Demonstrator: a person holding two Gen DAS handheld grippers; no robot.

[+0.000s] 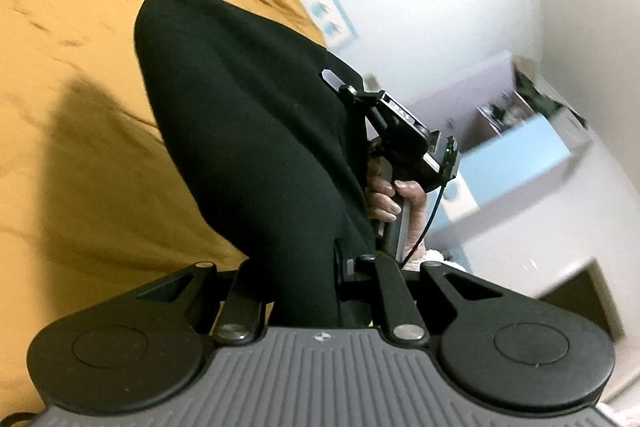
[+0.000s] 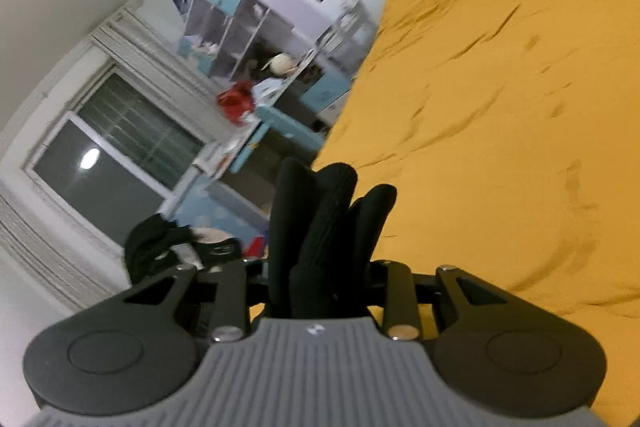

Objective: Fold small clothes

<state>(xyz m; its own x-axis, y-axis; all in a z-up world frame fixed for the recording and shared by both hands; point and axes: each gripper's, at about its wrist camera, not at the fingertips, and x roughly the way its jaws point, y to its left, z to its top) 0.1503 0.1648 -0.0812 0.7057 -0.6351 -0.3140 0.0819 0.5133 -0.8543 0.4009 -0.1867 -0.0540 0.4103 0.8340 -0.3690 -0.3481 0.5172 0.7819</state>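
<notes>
A black garment (image 1: 248, 131) hangs lifted above the mustard-yellow bed sheet (image 1: 80, 47). My left gripper (image 1: 308, 291) is shut on one edge of it; the cloth covers the fingers and billows away toward the other gripper's body (image 1: 400, 123), held in a hand. In the right wrist view my right gripper (image 2: 320, 267) is shut on a bunched fold of the same black garment (image 2: 328, 219), which sticks up between the jaws in several ridges. The fingertips of both grippers are hidden by cloth.
The yellow sheet (image 2: 500, 107) fills the bed, wrinkled. Beyond its edge stand shelves (image 2: 248, 27), a window (image 2: 116, 155), a pile of dark clothes (image 2: 160, 247) and a blue and white cabinet (image 1: 520, 155) by white walls.
</notes>
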